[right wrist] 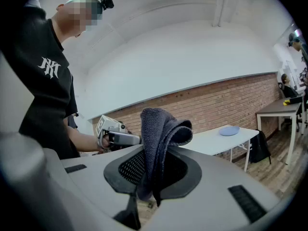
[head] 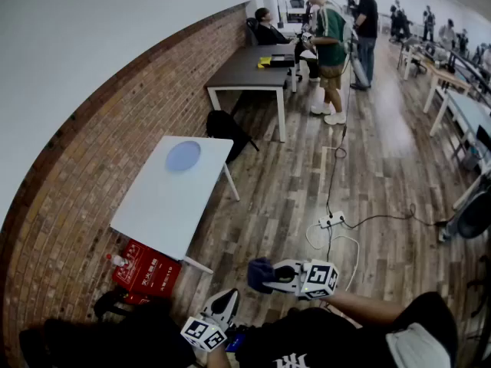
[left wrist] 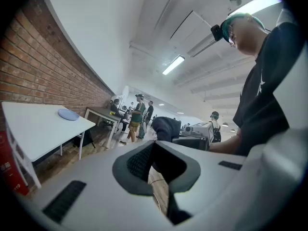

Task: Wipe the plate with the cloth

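A round blue plate (head: pixel 184 156) lies near the far end of a white table (head: pixel 153 205) against the brick wall; it also shows as the plate (left wrist: pixel 68 114) and plate (right wrist: pixel 229 131). I stand well back from the table. My right gripper (head: pixel 268 276) is shut on a dark blue cloth (head: pixel 259 271), held in the air over the wooden floor. The cloth (right wrist: pixel 159 134) hangs folded out of the jaws of the right gripper (right wrist: pixel 151 172). My left gripper (head: pixel 229 301) is low beside it, and the left gripper (left wrist: pixel 154 170) is shut with nothing in it.
A red box (head: pixel 146 271) and a bottle (head: pixel 115 261) sit under the white table. A black bag (head: pixel 226 129) leans by its far end. A power strip with cables (head: pixel 331 221) lies on the floor. Farther off are a dark table (head: pixel 249 71) and several people.
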